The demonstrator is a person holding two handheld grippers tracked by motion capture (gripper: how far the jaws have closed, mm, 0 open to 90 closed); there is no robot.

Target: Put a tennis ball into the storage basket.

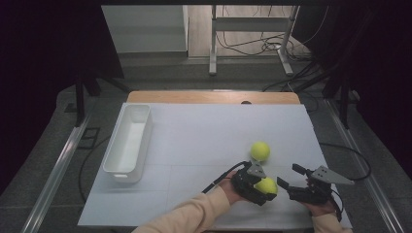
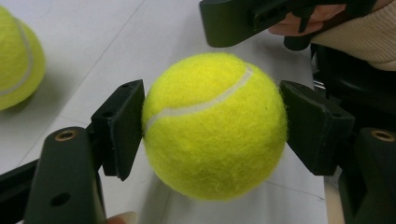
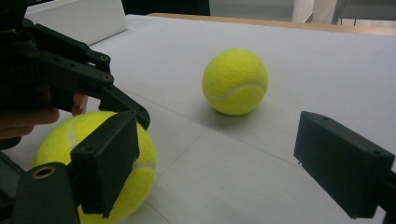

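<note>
My left gripper [image 1: 265, 188] is shut on a yellow tennis ball [image 1: 267, 184] near the table's front edge. In the left gripper view both pads press the sides of the ball [image 2: 215, 126]. A second tennis ball [image 1: 260, 151] lies loose on the white sheet just behind it, and sits at the far left [image 2: 16, 60] in the left gripper view. My right gripper [image 1: 290, 176] stands open just to the right of the held ball, with nothing between its pads. In the right gripper view [image 3: 224, 163] the loose ball [image 3: 235, 81] lies ahead and the held ball [image 3: 60, 140] is at the lower left.
A long white bin [image 1: 122, 173] stands empty on the left side of the white sheet [image 1: 194, 126]. A strip of wooden table edge [image 1: 214, 97] runs along the back. Cables trail from both grippers, one off the right side.
</note>
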